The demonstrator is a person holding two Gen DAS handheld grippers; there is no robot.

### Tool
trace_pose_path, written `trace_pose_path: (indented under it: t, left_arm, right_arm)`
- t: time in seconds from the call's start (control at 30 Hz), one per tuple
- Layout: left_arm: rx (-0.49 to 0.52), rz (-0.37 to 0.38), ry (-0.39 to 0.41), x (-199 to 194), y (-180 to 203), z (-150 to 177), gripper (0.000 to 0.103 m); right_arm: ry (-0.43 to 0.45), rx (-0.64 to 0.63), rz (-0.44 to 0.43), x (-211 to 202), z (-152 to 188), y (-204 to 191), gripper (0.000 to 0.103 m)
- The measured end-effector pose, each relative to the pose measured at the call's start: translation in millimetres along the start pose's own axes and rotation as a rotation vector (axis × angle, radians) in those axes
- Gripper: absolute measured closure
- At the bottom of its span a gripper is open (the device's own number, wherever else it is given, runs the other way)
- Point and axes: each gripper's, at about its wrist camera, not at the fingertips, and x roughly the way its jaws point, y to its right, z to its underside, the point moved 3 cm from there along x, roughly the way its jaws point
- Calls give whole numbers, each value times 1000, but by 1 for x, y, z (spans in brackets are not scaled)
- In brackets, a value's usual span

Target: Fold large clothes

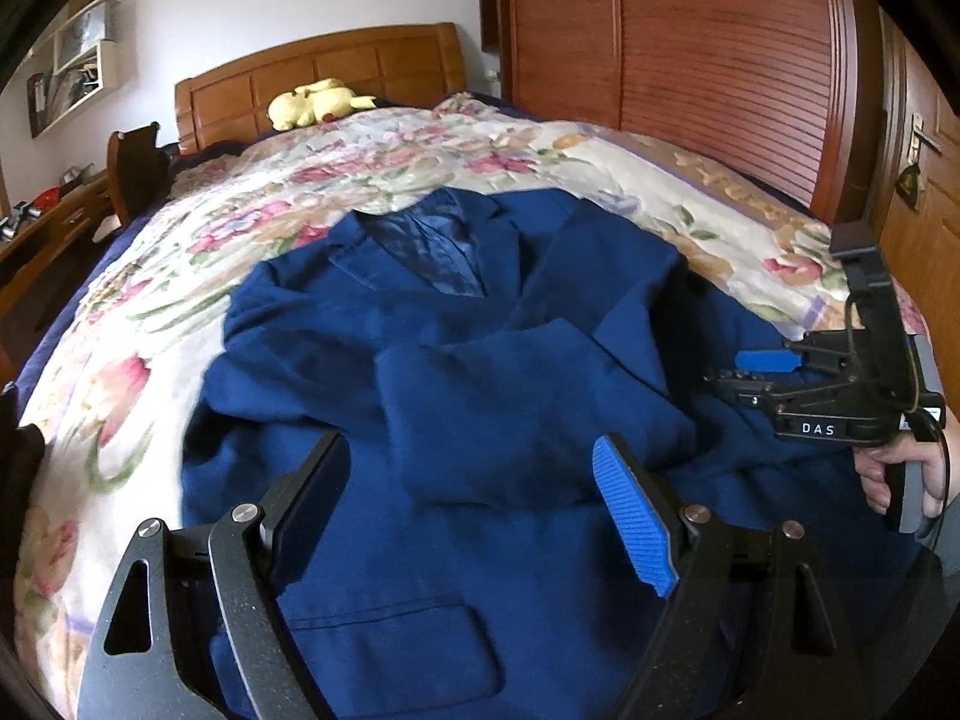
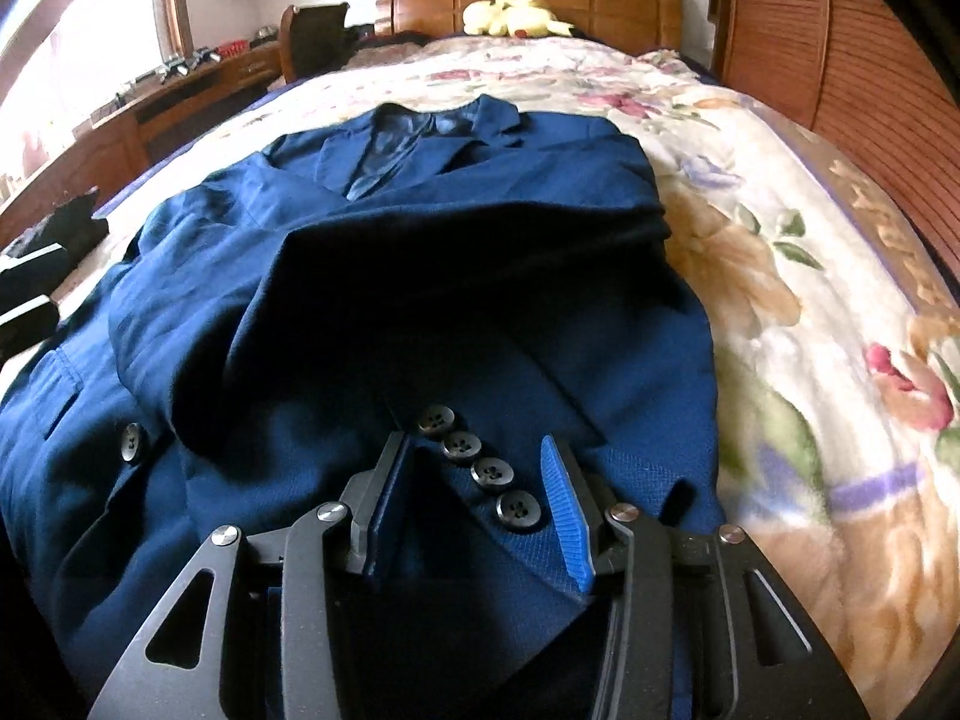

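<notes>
A: Well, the right gripper [image 2: 474, 504] stands about half open astride the cuff [image 2: 480, 480], whose buttons sit between pads that aren't pressing it. The left gripper [image 1: 480, 510] gapes wide, empty, above the jacket [image 1: 456, 360].

B: She should probably lay that sleeve flat across the chest before folding the hem toward the collar [image 2: 420, 138].

A: The jacket lies face up on the quilt [image 2: 780, 240]. Its hem is cut off below, and the far sleeve is hard to trace.
</notes>
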Motion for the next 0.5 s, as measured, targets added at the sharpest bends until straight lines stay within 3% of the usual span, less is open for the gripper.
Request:
trace_pose_path:
  t: [0.2,0.4,0.5]
  left_arm:
    - [1,35,-33,10,19,-6,19]
    - [79,-8,-59,28,39,-24,19]
    - [65,1,-74,42,44,-38,19]
  right_arm:
    - [-6,3,-28,-18,9,9,57]
    - [7,-2,-45,-35,7,11,57]
    - [19,1,-35,-46,9,14,57]
